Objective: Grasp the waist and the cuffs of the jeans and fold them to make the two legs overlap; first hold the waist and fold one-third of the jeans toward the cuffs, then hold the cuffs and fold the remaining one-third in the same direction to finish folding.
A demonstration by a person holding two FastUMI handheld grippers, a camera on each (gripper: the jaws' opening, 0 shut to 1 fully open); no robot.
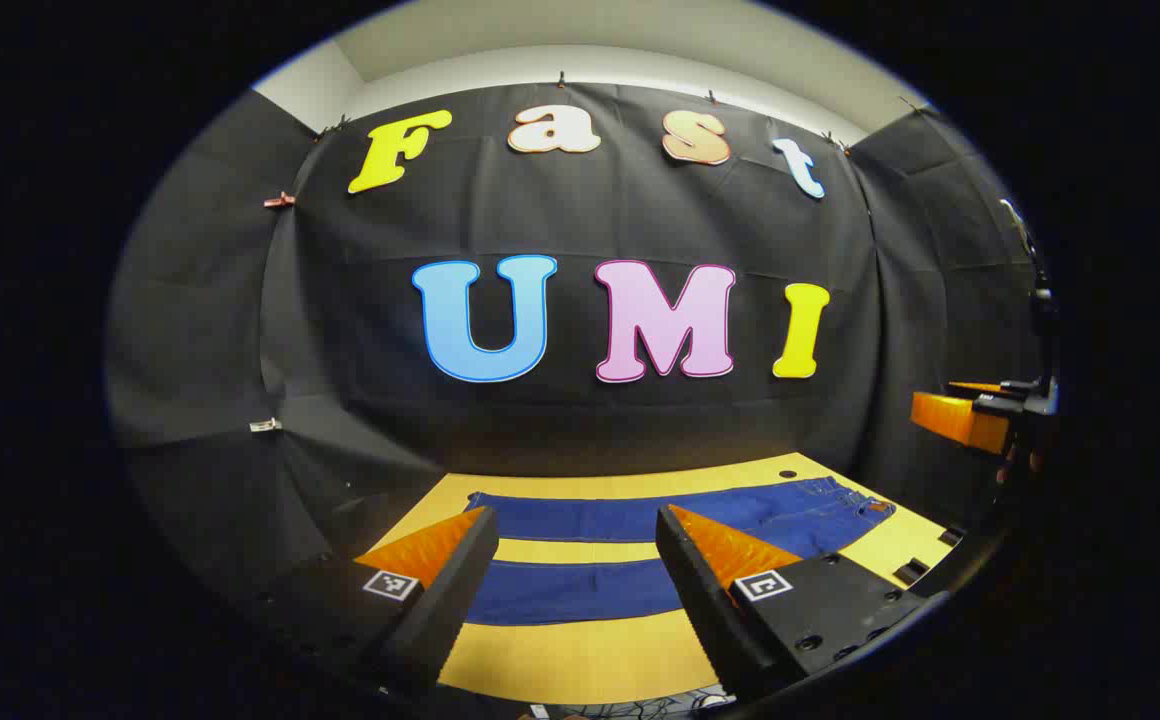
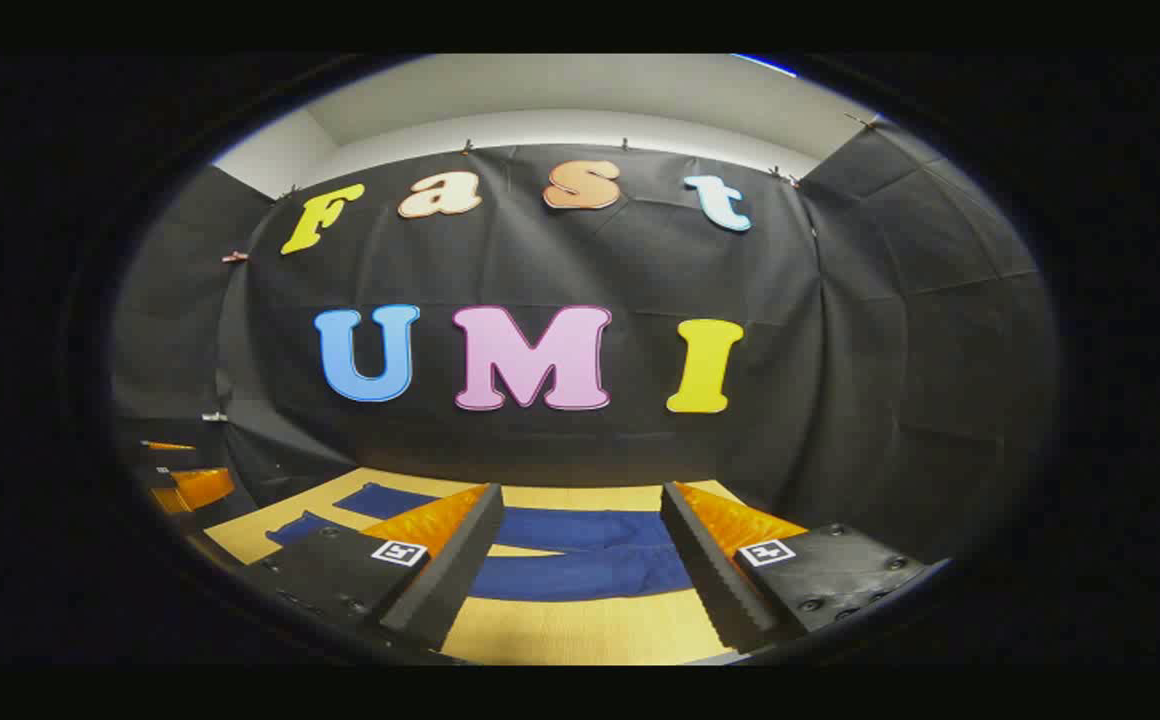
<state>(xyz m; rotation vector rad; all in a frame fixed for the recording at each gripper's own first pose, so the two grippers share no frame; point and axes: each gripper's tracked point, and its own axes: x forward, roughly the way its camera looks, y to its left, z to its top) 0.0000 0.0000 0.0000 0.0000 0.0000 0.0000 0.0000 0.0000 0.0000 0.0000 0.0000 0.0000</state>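
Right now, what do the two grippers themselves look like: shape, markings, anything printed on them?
The left gripper and the right gripper look alike: two wedge-shaped fingers tapering to a point, with ribbed inner faces. Each finger sits on a dark block with small round holes, carrying a square black-and-white marker on top. No cables or sleeves are visible near them.

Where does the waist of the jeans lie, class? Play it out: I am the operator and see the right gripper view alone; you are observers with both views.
Observer: In the left gripper view the waist lies flat at the right-hand end of the jeans, on the yellow table.
Operator: Is the left gripper open?
Observer: Yes. The left gripper has its fingers wide apart above the legs, with nothing between them.
Operator: Anything near the waist?
Observer: A small dark hole in the tabletop, just beyond the waist.
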